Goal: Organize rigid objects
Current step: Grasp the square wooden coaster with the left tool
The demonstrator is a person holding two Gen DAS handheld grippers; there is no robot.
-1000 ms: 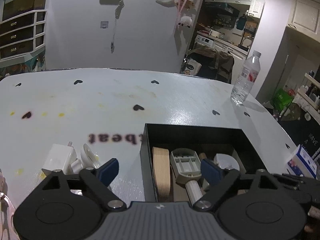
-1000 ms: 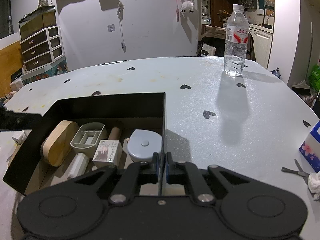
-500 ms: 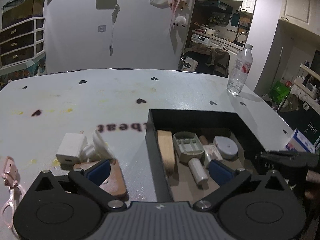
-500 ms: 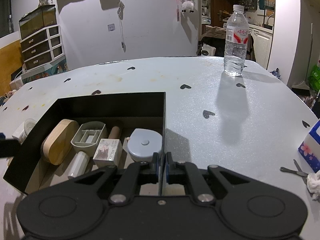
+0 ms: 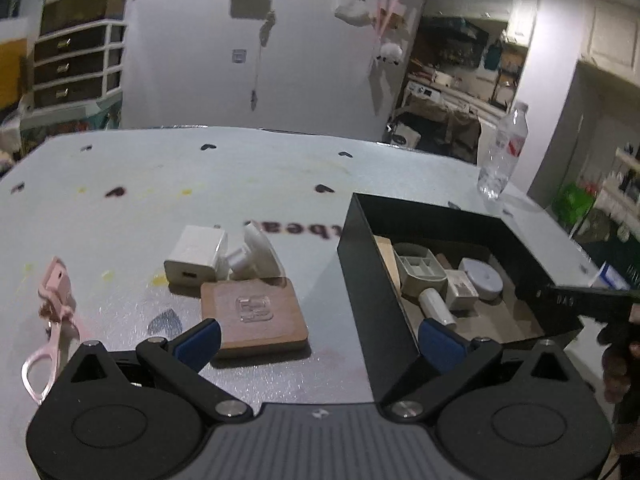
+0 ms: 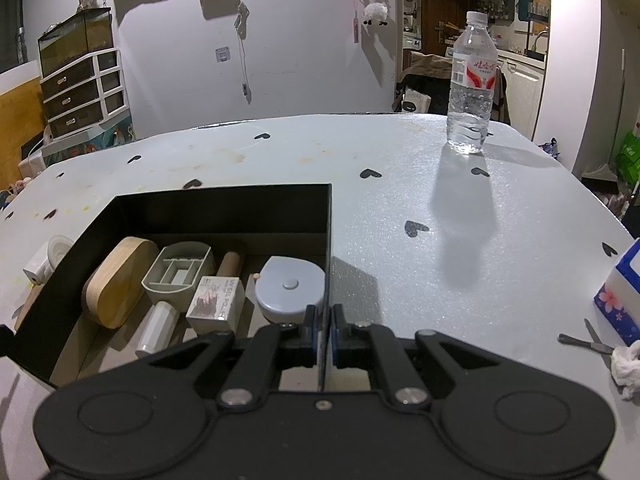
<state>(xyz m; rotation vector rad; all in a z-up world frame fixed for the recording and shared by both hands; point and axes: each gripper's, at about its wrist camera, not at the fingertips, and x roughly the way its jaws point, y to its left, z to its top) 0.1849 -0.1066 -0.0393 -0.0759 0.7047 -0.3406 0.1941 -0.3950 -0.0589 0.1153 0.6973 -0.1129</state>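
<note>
While the right gripper (image 6: 324, 336) stays out of the sorting, its jaws are clenched on the thin right wall of the black box (image 6: 224, 204), pinching that wall at its near end. The left gripper (image 5: 318, 338) hangs spread wide over the table (image 5: 168, 176) with nothing between its blue pads (image 5: 200, 338); one pad sits just in front of the wooden coaster (image 5: 252, 312), the other over the box's near left corner.

The coaster lies flat on the table just left of the box, an embossed mark on its top. Behind it, touching or nearly so, are a white charger (image 5: 196, 254) and a white round piece (image 5: 256, 254) tipped on its edge. Farther left lies a pink clip (image 5: 52, 316), well apart from the rest.

Inside the box, from left to right in the right wrist view: an oval wooden piece (image 6: 118, 280) leaning on its edge, a grey tray (image 6: 178, 272) with small compartments, a white cylinder (image 6: 158, 330) in front of it, a small carton (image 6: 216, 304), a brown tube (image 6: 231, 263) behind the carton, and a round tape measure (image 6: 290, 288) just ahead of the right gripper.

A water bottle (image 6: 472, 88) stands upright near the table's far right edge, well apart from the box. At the right edge are a flowered tissue pack (image 6: 620, 292), a metal tool (image 6: 584, 342) and a crumpled tissue (image 6: 628, 364).
</note>
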